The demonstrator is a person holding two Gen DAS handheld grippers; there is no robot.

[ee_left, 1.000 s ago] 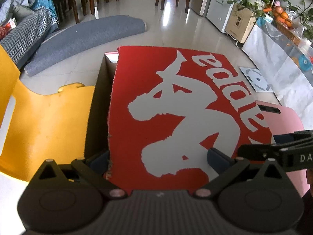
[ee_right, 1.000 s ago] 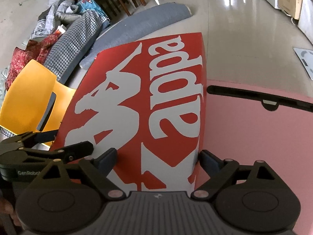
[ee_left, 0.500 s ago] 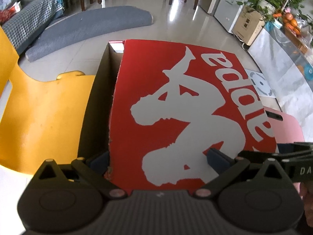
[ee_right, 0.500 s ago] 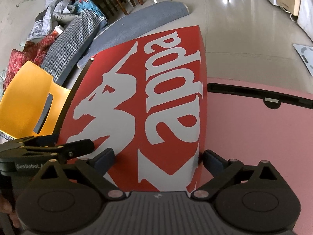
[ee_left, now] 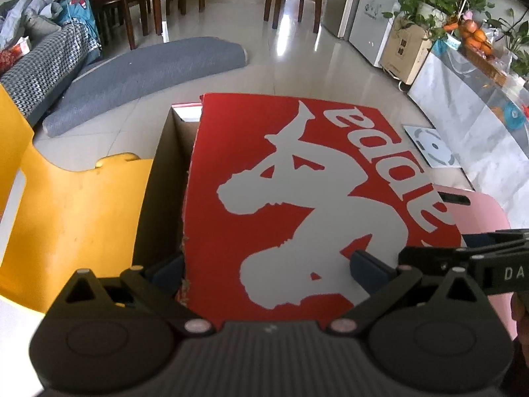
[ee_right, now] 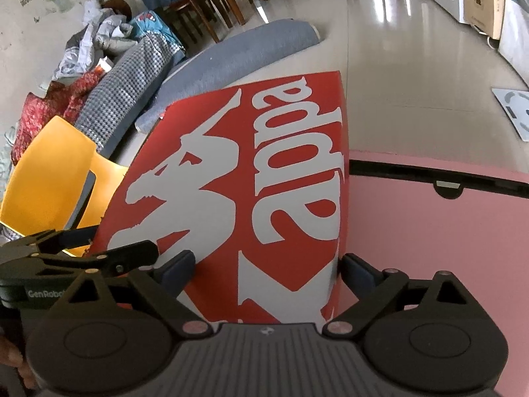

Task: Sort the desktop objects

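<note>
Two claws setting a red lid (ee_left: 297, 205) on its box (ee_left: 158, 198).

My left claw (ee_left: 267, 264) spans the lid's left edge at 6 o'clock, grip uncertain; my right claw (ee_right: 267, 264) is closing loosely around its right edge, probably to square it.

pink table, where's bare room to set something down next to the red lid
The pink table is bare right of the red lid, up to the black slot at its far edge. The near left is crowded: both tools straddle the lid's near edge, the right tool closing. Left of the lid, the box gapes open beside the yellow chair.
</note>
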